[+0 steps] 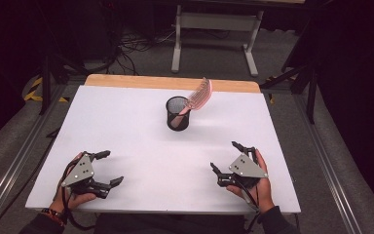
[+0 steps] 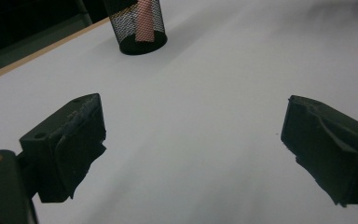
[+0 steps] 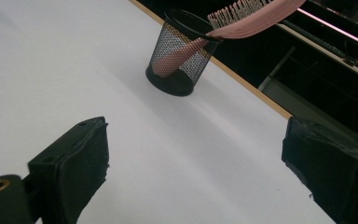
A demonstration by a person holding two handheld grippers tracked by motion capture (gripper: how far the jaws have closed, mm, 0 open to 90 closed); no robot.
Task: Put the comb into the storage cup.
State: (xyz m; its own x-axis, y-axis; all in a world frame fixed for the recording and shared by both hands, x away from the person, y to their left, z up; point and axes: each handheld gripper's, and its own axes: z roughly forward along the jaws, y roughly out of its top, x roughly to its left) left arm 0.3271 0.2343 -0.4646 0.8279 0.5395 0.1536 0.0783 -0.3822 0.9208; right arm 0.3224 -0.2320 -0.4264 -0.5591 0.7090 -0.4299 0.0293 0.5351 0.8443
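A black mesh cup (image 1: 177, 113) stands upright on the white table (image 1: 126, 117), toward the far middle. A pink comb (image 1: 199, 94) leans in it, handle down, teeth end sticking out to the right over the rim. My left gripper (image 1: 111, 167) rests near the front left edge, open, nothing between its jaws. My right gripper (image 1: 225, 156) rests near the front right, open and empty too. In the left gripper view the cup (image 2: 138, 25) is far ahead at the top. In the right gripper view the cup (image 3: 181, 53) and comb (image 3: 256, 16) lie ahead.
The white table has a wooden strip (image 1: 173, 83) along its far edge. Beyond it stand a grey table frame (image 1: 215, 34) and cables on the floor. Metal rails (image 1: 328, 161) run along both sides of the table.
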